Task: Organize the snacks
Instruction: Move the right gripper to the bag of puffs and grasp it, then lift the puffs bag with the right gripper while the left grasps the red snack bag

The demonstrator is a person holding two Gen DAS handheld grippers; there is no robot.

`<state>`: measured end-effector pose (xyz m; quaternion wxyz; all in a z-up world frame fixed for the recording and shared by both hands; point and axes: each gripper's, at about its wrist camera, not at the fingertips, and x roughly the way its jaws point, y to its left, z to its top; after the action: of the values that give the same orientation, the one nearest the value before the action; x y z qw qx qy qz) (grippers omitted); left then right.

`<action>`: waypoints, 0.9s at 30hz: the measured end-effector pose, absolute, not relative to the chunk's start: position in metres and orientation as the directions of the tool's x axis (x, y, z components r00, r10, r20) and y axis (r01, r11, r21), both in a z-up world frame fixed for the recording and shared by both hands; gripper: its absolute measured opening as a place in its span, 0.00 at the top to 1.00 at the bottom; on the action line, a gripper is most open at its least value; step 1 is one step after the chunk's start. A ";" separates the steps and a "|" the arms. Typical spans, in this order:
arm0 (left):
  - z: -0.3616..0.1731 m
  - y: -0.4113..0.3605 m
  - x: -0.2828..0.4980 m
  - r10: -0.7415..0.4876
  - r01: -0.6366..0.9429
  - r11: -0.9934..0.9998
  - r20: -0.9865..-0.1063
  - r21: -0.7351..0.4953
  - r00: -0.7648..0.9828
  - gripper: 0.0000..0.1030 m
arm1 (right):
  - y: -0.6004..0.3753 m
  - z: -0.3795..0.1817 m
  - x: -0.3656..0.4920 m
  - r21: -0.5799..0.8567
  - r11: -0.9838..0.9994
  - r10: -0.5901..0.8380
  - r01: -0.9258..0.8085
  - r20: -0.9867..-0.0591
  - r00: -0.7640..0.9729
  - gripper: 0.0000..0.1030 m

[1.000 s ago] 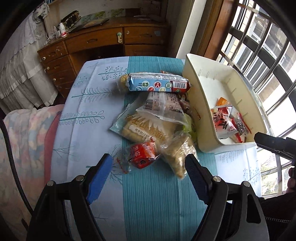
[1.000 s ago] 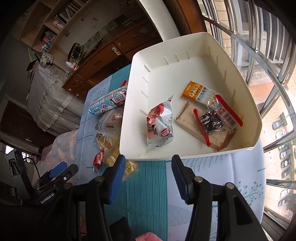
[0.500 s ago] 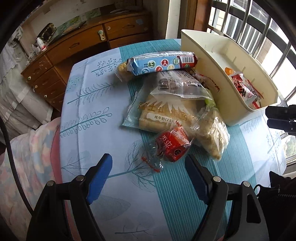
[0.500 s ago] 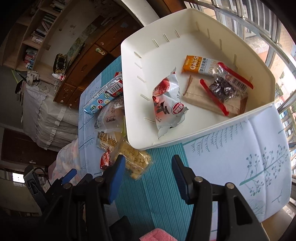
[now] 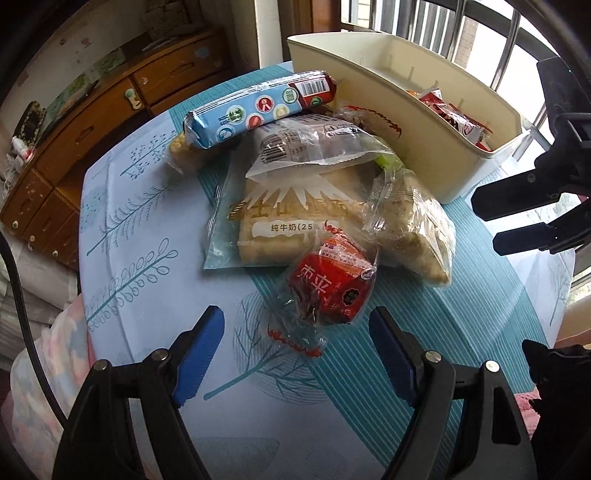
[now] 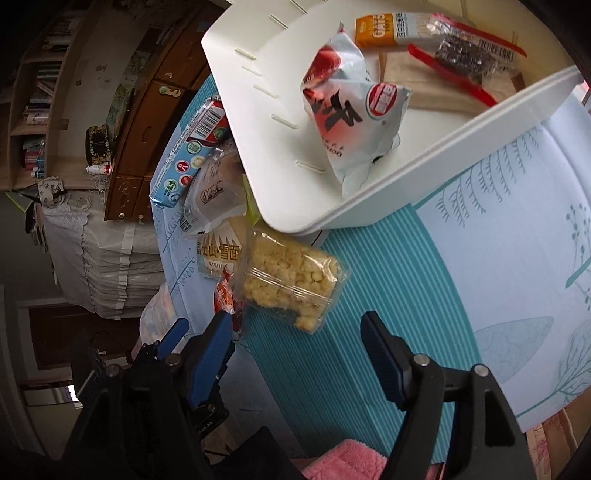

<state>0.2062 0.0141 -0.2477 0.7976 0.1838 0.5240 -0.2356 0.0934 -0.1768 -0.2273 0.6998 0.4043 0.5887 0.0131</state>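
A pile of snacks lies on the blue tablecloth beside the white bin (image 5: 406,122). My left gripper (image 5: 295,328) is open, low over the cloth, with the red packet (image 5: 328,288) just ahead of its blue pads. Behind it lie a bread bag (image 5: 288,221), a blue biscuit pack (image 5: 258,110) and a clear bag of crumbly yellow snack (image 5: 410,236). My right gripper (image 6: 297,328) has its jaws opening, with nothing between them. The crumbly snack bag (image 6: 291,280) sits right in front of it. The bin (image 6: 258,122) holds a white-and-red packet (image 6: 351,110) and an oats bar (image 6: 388,29).
A wooden dresser (image 5: 92,122) stands beyond the table's far edge, and barred windows (image 5: 480,37) lie behind the bin. A pink cloth (image 6: 343,461) shows under the right gripper. The right gripper's black fingers (image 5: 517,195) appear at the right of the left wrist view.
Both grippers have sunk toward the table and rolled, so the snack pile looks closer. The right gripper's jaws stand wider than before. No snack has moved.
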 end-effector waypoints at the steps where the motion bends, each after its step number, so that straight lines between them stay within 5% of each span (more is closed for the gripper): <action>1: -0.250 0.013 0.207 -0.192 0.580 0.813 -0.923 0.041 0.334 0.23 | -0.175 -0.231 0.094 0.585 0.661 0.503 0.470 -0.810 0.301 0.28; 10: -0.269 0.009 0.217 -0.234 0.631 0.775 -0.936 -0.017 0.263 0.23 | -0.161 -0.261 0.098 0.592 0.583 0.558 0.556 -0.789 0.256 0.17; 27: -0.293 -0.005 0.228 -0.264 0.627 0.775 -0.941 -0.076 0.212 0.24 | -0.153 -0.275 0.123 0.522 0.594 0.499 0.612 -0.836 0.228 0.16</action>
<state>0.2280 -0.0047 -0.2929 0.7610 0.1636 0.5552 -0.2929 0.1225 -0.1529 -0.2748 0.6427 0.4482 0.6198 -0.0438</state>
